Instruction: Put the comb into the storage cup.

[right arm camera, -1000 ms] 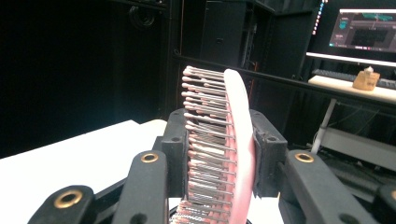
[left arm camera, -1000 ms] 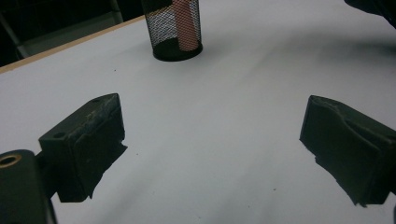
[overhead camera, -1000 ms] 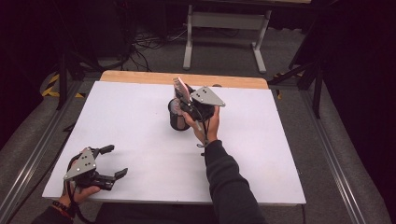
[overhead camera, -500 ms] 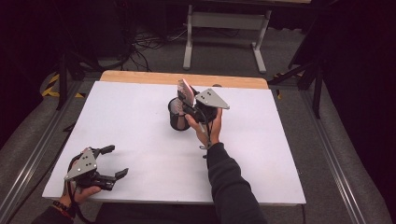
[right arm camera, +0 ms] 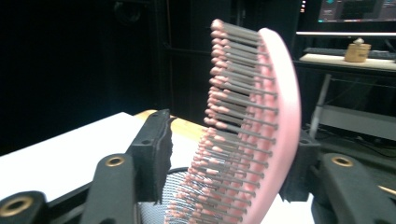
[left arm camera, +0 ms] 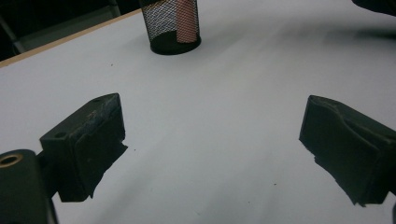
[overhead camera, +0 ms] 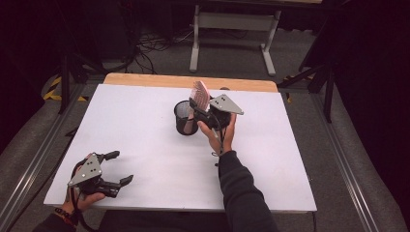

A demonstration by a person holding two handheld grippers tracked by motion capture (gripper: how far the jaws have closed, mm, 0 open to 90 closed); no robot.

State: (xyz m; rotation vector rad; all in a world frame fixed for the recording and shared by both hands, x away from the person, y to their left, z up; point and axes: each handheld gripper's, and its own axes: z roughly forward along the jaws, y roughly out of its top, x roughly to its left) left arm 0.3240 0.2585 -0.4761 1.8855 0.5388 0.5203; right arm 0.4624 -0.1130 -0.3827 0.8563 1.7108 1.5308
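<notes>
A pink hairbrush [overhead camera: 200, 93] stands head-up with its handle [left arm camera: 187, 25] inside a black mesh cup [overhead camera: 185, 121] at the table's middle back. My right gripper [overhead camera: 198, 104] holds the brush head from the right side of the cup. In the right gripper view the brush [right arm camera: 252, 121] fills the space between the jaws, its back against one jaw and its bristles toward the other. My left gripper [overhead camera: 122, 166] rests near the front left corner, jaws wide apart with nothing between them [left arm camera: 212, 140]. It faces the cup [left arm camera: 175, 25] from far off.
The white tabletop [overhead camera: 135, 111] has a wooden strip [overhead camera: 145, 79] along its far edge. Behind the table stand a grey metal frame [overhead camera: 232, 34] and cables on the floor [overhead camera: 154, 43]. Metal rails [overhead camera: 353, 179] run along both sides.
My right gripper and the brush head have shifted to the right, so the brush leans away from the cup's left side. The left gripper has stayed in place.
</notes>
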